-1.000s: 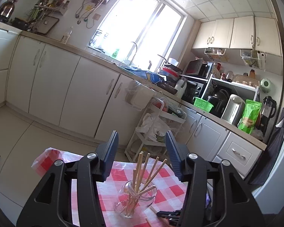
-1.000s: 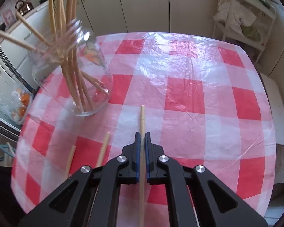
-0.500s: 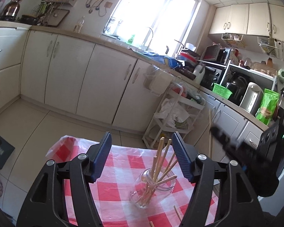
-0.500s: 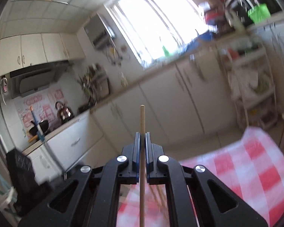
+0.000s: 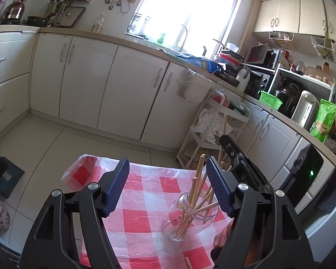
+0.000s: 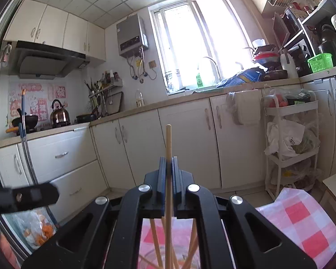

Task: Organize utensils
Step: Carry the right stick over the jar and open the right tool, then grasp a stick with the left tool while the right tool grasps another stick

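Sunlit kitchen cabinets ring your red-checked counter (image 5: 150, 215), where your right gripper (image 6: 167, 168) pinches one chopstick (image 6: 168, 143) upright directly above the jar (image 5: 190, 217) of chopsticks, while your left gripper (image 5: 166, 179) is opening, nothing between its pads.

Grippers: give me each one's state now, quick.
Left gripper: empty, fingers opening, above the jar.
Right gripper: shut on a chopstick.
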### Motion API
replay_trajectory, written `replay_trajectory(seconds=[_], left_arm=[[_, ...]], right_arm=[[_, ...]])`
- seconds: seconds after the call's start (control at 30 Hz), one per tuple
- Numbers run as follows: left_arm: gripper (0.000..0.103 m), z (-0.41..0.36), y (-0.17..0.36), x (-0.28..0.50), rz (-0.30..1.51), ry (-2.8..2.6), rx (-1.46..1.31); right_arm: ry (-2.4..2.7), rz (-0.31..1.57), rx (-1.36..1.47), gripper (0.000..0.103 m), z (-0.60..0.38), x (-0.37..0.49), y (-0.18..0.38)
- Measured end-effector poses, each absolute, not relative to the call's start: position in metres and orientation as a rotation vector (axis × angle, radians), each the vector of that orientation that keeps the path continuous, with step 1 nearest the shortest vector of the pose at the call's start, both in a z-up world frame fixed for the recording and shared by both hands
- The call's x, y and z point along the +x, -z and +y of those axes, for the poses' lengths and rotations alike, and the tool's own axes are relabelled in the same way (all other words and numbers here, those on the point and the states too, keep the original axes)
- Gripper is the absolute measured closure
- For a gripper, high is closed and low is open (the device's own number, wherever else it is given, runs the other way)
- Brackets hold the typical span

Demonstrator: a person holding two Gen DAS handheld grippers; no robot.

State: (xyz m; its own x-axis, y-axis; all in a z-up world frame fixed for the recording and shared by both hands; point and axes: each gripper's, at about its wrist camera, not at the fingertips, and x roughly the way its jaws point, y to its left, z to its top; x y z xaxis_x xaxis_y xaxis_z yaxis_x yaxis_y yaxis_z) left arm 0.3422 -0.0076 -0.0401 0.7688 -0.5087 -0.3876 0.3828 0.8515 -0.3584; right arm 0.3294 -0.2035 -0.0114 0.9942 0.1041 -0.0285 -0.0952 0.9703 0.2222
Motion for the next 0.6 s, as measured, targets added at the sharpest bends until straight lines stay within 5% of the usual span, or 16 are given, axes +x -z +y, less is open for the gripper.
replay_trajectory(seconds=[0.4, 0.5, 0.6], left_arm=[[0.030, -0.014, 0.037, 0.333, 0.481, 0.464, -0.211], [0.028, -0.017, 0.036, 0.332, 0.476, 0.458, -0.187], [0.026, -0.019, 0.035, 0.331, 0.480, 0.457, -0.175]], right_arm=[[-0.111, 0.163, 0.164, 0.096, -0.201, 0.295, 0.036], [-0.108, 0.210, 0.173, 0.074, -0.206, 0.288, 0.041], [-0.106, 0.220, 0.194, 0.072, -0.215, 0.268, 0.037]])
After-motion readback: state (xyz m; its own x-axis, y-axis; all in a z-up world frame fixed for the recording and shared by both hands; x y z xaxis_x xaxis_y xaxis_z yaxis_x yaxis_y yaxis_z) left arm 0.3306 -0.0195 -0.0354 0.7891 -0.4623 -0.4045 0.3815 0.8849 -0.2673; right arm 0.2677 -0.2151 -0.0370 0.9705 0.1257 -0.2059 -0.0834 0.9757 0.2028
